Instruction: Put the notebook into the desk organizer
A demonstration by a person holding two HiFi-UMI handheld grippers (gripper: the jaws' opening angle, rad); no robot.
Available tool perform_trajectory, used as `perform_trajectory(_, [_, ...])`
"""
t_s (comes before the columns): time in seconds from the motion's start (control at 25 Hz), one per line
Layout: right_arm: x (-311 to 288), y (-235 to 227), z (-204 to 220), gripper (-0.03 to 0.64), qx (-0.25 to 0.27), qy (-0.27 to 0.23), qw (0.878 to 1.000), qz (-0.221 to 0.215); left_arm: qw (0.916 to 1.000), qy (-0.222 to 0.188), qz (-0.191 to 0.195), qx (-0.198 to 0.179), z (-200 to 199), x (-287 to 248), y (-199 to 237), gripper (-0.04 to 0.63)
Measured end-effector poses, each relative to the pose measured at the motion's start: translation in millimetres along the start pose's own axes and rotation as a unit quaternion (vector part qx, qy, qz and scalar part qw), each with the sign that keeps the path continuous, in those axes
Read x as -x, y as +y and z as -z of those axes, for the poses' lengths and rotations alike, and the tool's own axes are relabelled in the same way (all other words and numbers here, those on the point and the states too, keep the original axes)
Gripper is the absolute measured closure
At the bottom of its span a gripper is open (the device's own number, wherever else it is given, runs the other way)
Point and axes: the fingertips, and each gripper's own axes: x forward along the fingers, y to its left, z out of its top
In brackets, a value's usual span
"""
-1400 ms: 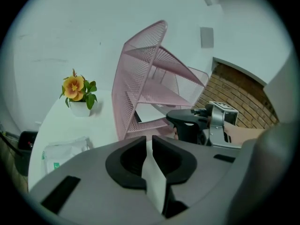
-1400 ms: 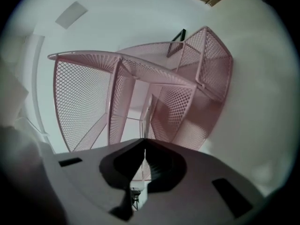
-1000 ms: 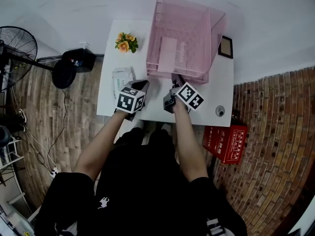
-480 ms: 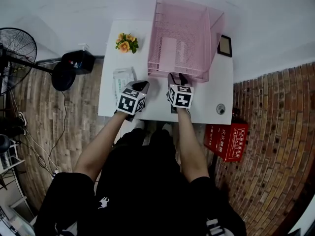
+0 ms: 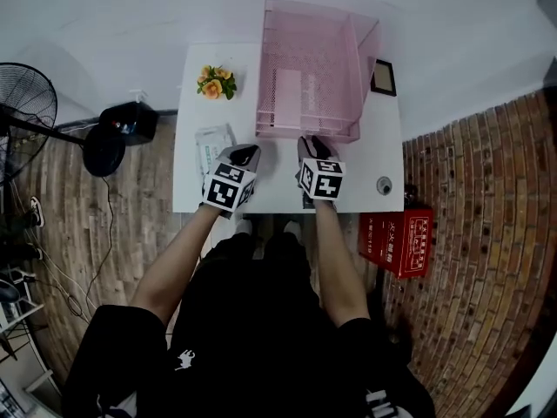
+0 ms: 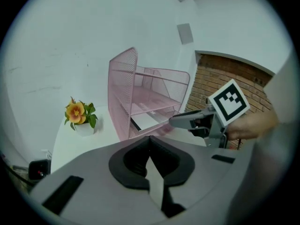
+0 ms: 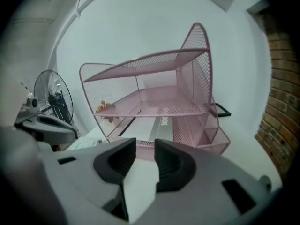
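A person stands over a white tabletop [image 5: 187, 194], a gripper in each hand, seen from above. At the far left of the frame a fan [image 5: 26, 111] stands on the wood floor, and a black box [image 5: 130, 120] sits just off the tabletop's left edge. Orange flowers [image 5: 213, 81] in a small white pot occupy the tabletop's upper left corner. Below them in the frame lies a white packet [image 5: 211, 146].

Just right of the packet, the left gripper [image 5: 244, 153] has its jaws pressed together with nothing between them. Its tip is over the tabletop, near the front left corner of the organizer [image 5: 348, 55].

The organizer, pink mesh with stacked tiers, fills the top centre of the frame. The notebook [image 5: 287, 94], pale with a dark edge, lies flat on its lowest tier. In the right gripper view it shows under the middle shelf, its near end at the open front.

The right gripper [image 7: 146, 144] points at the organizer's front edge. Its jaws stand partly apart after just closing somewhat, and they are empty, with only tabletop showing in the gap.

To the right of the organizer a small dark picture frame [image 5: 383, 77] rests near the tabletop's back edge. A small round object [image 5: 384, 185] lies near the front right corner. At lower right, off the tabletop, a red box [image 5: 396, 242] sits beside the brick wall.
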Motion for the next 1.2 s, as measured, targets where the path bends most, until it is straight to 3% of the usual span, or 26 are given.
perform_trajectory(0.2, [38.2, 13.5, -8.8, 0.615, -0.032, -0.034, 0.999, -0.003, 0.9988, -0.027, 0.005, -0.040, -14.9, 16.0, -6.5, 0.592])
perform_trajectory(0.4, [80.7, 25.0, -21.9, 0.615, -0.023, -0.066, 0.997, -0.018, 0.9960, -0.069, -0.010, -0.055, -35.7, 36.0, -12.8, 0.592])
perform_trajectory(0.76, [167.5, 25.4, -48.6, 0.615, -0.010, -0.136, 0.989, -0.061, 0.9908, -0.121, -0.050, -0.036, -53.9, 93.3, -40.8, 0.592])
perform_trajectory(1.2, [251.0, 20.8, -43.0, 0.615, 0.018, -0.169, 0.981, -0.099, 0.9779, -0.169, -0.120, -0.027, -54.9, 148.6, -101.0, 0.592])
